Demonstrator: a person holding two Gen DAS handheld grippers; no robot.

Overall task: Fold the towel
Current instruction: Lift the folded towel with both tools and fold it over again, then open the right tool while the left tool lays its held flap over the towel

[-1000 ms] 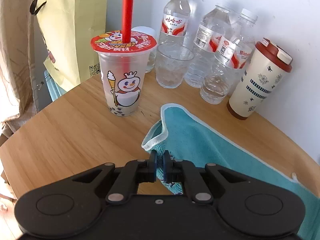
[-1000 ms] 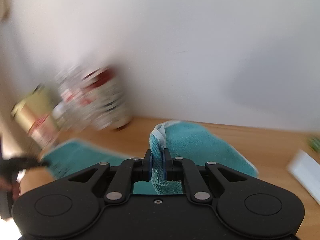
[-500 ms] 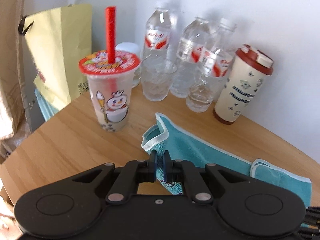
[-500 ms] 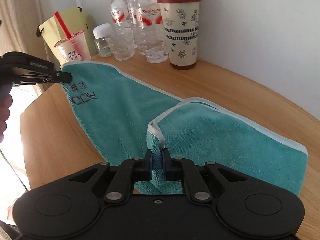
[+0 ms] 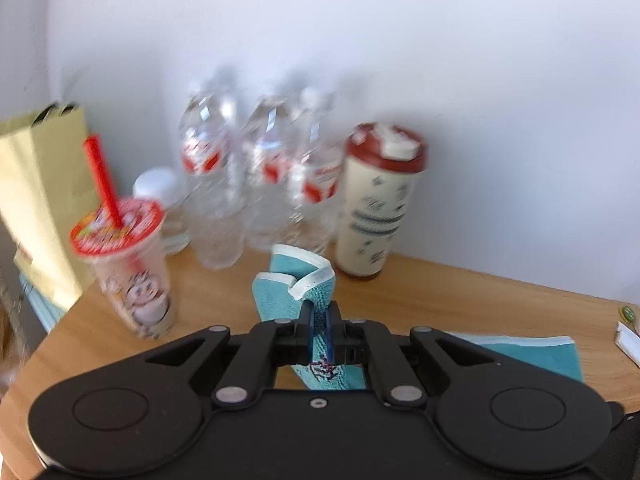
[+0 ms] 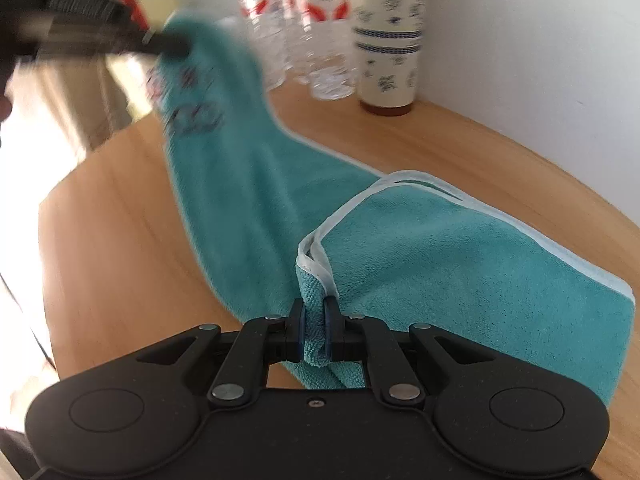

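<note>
Lettering on the teal towel (image 6: 240, 184) is blurred, unreadable.

I count one teal towel (image 6: 460, 256) on the counter (image 6: 120, 248), pinched by two grippers, the left gripper (image 5: 320, 322) and the right gripper (image 6: 314, 320). Beyond the towel I see three water bottles (image 5: 264, 184), one cream tumbler (image 5: 376, 208) with a red lid, one bubble-tea cup (image 5: 132, 264) with one red straw (image 5: 102, 180), one white-capped jar (image 5: 160, 200), and one yellow paper bag (image 5: 40, 208).
</note>
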